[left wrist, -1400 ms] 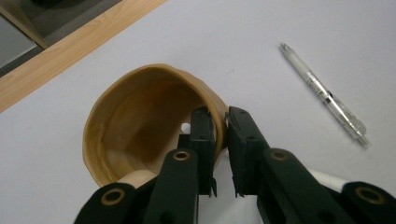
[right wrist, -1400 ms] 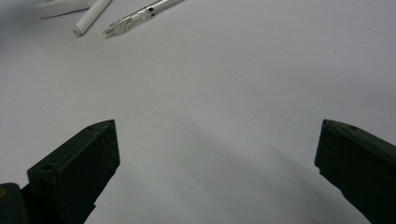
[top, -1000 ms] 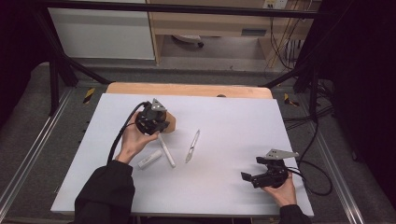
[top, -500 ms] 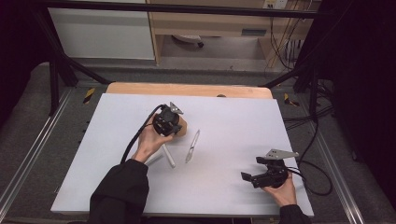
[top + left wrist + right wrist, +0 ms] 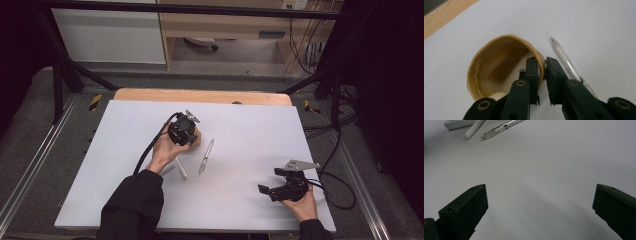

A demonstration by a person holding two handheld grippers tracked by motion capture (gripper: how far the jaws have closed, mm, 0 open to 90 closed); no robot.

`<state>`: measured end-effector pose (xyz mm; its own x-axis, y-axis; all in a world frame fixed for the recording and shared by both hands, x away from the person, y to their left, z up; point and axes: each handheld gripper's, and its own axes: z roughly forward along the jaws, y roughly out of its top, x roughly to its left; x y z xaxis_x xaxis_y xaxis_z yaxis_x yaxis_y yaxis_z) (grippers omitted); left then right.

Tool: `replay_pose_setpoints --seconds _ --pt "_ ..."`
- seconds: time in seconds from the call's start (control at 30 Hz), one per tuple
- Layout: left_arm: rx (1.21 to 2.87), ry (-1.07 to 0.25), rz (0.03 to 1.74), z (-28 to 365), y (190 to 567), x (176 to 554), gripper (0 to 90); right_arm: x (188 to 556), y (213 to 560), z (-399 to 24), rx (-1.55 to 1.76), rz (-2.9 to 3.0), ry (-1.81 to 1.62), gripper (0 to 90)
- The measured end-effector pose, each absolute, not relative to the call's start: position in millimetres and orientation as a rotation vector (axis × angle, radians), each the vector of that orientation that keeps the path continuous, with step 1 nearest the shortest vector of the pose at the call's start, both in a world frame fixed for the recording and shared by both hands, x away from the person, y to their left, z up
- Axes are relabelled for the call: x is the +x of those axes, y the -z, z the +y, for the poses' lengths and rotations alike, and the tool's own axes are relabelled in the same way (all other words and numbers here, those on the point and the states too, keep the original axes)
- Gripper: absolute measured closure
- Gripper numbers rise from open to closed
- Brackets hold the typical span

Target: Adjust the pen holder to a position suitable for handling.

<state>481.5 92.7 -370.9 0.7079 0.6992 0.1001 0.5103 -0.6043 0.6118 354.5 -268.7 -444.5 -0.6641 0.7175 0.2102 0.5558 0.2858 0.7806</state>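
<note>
Left gripper (image 5: pixel 542 75) is pinching the near wall of the cup (image 5: pixel 496 67), one jaw inside, one outside, jaws nearly together. Cup is sitting on the table (image 5: pixel 250 130), directly under the gripper. Grip looks secured; lifting or shifting the cup is seemingly still ahead. Clear pen (image 5: pixel 566 63) is lying just right of the gripper, apart from the cup. White pen (image 5: pixel 180 169) is lying below it. Right gripper (image 5: pixel 272 190) is resting wide, holding nothing, well apart.

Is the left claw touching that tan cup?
Touching. The left gripper view shows the left claw shut on the cup, one jaw inside the rim and one outside, pinching its wall.
</note>
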Motion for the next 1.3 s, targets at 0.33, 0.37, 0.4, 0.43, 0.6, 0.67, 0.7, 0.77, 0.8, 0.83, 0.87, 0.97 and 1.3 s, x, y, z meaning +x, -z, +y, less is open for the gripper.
replay_pose_setpoints --seconds 0.33,0.37,0.4,0.43,0.6,0.67,0.7,0.77,0.8,0.83,0.87,0.97,1.3 --pt "2.336 -0.443 0.905 85 377 489 79.8 354 444 -269 1.190 2.366 -1.322 0.5" --pt "2.338 -0.443 0.902 85 378 490 79.8 354 444 -269 1.190 2.366 -1.322 0.5" --pt "2.340 -0.443 0.896 84 378 490 79.7 354 444 -269 1.190 2.366 -1.322 0.5" --pt "2.340 -0.444 0.892 84 379 491 79.4 354 444 -269 1.185 2.365 -1.321 0.5" --pt "2.327 -0.451 0.884 83 380 494 78.4 354 444 -270 1.184 2.364 -1.321 0.5" --pt "2.316 -0.436 0.886 84 379 493 77.4 354 444 -269 1.185 2.366 -1.319 0.5" --pt "2.302 -0.422 0.884 86 376 492 75.7 354 444 -269 1.185 2.366 -1.319 0.5" --pt "2.290 -0.444 0.877 88 371 490 74.6 354 444 -269 1.186 2.366 -1.319 0.5" --pt "2.290 -0.444 0.877 88 371 490 72.8 354 444 -269 1.186 2.366 -1.319 0.5" --pt "2.281 -0.443 0.880 90 368 489 70.7 354 444 -269 1.185 2.365 -1.321 0.5" --pt "2.274 -0.442 0.881 92 366 487 70.7 354 444 -269 1.185 2.365 -1.321 0.5" --pt "2.259 -0.453 0.875 101 357 482 65.7 354 444 -269 1.191 2.364 -1.323 0.5" --pt "2.217 -0.423 0.885 132 348 462 42.3 354 444 -269 1.191 2.365 -1.317 0.5"
